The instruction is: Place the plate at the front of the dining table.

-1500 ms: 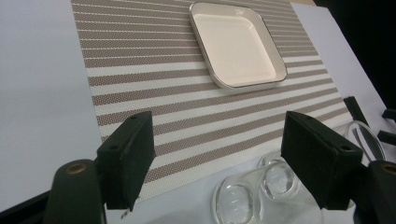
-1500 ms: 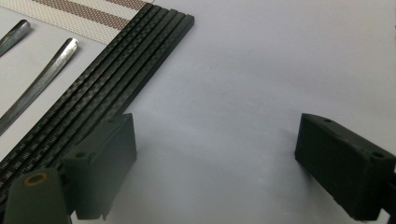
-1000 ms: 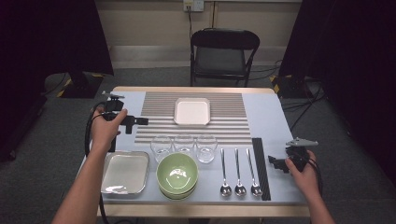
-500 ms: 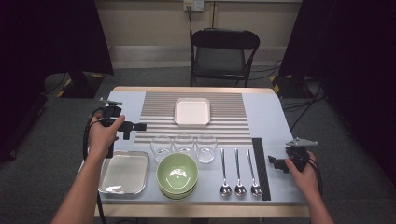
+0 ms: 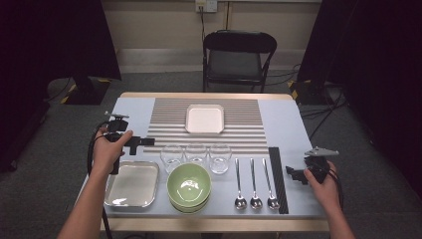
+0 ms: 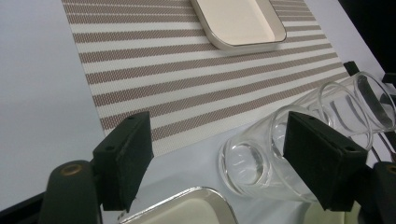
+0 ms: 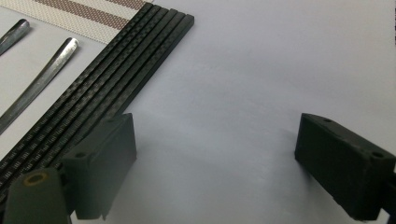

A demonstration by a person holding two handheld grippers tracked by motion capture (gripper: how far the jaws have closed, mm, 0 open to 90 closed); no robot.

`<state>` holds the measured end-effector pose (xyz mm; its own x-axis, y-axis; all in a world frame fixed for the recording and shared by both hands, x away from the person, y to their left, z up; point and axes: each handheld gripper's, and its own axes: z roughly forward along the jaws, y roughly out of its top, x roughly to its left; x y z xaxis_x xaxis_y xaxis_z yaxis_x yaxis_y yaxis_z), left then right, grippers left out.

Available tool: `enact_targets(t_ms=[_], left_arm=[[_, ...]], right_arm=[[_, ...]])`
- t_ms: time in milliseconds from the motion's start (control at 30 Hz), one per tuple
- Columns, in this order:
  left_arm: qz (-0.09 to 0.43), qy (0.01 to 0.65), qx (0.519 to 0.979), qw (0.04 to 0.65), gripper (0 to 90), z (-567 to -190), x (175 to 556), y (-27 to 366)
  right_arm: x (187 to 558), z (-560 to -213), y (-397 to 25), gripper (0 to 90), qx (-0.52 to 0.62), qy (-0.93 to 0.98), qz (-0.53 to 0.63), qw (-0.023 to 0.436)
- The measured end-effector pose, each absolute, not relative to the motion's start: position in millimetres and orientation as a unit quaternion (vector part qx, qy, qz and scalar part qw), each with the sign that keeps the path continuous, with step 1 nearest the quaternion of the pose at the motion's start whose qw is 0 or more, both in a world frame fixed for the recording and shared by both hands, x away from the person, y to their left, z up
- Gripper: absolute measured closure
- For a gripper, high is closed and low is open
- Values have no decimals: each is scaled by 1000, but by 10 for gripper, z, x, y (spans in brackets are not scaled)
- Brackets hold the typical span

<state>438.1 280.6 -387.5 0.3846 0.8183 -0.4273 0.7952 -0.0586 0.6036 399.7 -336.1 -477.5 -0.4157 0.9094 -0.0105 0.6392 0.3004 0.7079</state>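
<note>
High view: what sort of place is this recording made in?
Probably a staged recording room, not a home: dark curtains flank a plain wall, a lone folding chair stands behind the table, and tableware lies in neat rows, such as the three spoons.

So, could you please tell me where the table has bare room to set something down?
Bare table right of the striped placemat, and left of it above the left tool. Crowded along the front: metal tray, green bowls, glasses, spoons.
</note>
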Motion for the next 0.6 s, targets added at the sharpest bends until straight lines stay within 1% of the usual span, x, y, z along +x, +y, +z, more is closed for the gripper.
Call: enact_targets(t_ms=[167, 200, 600], left_arm=[[11, 553, 732, 398, 240, -3923, 4345, 2845], [18, 552, 733, 398, 241, -3942, 4330, 2858], [23, 551, 737, 392, 249, -4018, 4234, 2893]], right_arm=[[3999, -4775, -3362, 112, 498, 778, 320, 211], [3999, -4775, -3362, 112, 497, 778, 320, 212], [3997, -4775, -3360, 112, 497, 778, 320, 212]])
